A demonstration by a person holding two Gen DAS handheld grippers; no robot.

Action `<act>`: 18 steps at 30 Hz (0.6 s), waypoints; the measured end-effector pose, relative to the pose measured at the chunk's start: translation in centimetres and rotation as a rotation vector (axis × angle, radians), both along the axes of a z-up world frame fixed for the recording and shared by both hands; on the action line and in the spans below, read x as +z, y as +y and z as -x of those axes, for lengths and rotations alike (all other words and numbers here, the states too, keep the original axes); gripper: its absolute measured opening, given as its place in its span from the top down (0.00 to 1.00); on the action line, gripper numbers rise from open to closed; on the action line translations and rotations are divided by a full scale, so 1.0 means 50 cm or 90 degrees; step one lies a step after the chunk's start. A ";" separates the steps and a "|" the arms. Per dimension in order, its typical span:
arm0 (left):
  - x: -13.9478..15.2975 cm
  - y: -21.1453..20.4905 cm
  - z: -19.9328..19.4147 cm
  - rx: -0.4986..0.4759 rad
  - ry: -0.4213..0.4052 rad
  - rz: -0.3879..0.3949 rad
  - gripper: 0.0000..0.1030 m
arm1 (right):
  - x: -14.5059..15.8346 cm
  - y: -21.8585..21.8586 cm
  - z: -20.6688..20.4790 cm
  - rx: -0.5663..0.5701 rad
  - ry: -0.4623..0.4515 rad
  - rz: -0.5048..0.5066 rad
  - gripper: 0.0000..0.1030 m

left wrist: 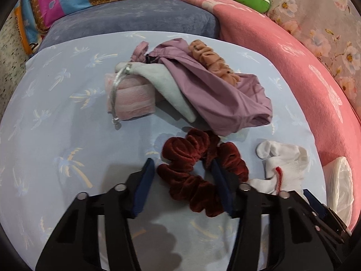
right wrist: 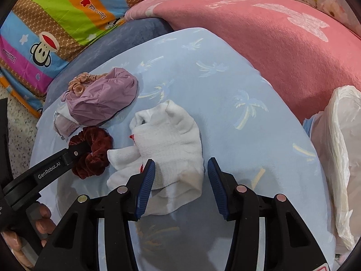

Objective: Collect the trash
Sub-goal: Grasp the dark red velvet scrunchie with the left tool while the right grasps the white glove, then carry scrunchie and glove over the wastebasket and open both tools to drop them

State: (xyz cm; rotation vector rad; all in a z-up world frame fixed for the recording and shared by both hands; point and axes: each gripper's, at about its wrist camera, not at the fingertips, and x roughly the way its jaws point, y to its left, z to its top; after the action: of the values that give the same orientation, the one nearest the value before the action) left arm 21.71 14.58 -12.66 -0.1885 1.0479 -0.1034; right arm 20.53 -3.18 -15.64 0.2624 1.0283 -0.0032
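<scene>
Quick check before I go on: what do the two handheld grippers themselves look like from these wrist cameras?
Both match: black plastic frames with cut-out slots, round silver studs on the knuckles, and jaws lined with ribbed dark blue pads. That goes for the left gripper and the right gripper. Seen from the right wrist camera, the left gripper's side carries white "GenRobot.AI" lettering. No cables or sleeves show.
</scene>
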 end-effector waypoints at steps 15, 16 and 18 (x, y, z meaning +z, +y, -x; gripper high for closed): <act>0.037 -0.045 0.038 -0.040 -0.012 0.015 0.82 | 0.054 -0.035 0.062 -0.005 -0.032 -0.034 0.89; 0.045 -0.052 0.042 -0.045 -0.018 0.015 0.82 | 0.067 -0.040 0.069 -0.007 -0.041 -0.036 0.89; 0.061 -0.066 0.049 -0.053 -0.028 0.016 0.82 | 0.090 -0.052 0.080 -0.013 -0.057 -0.039 0.89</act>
State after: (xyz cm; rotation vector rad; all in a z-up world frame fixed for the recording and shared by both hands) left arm 19.24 11.30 -9.63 -0.1639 1.0116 -0.1952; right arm 16.52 -5.76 -11.15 0.3258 0.9369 0.0223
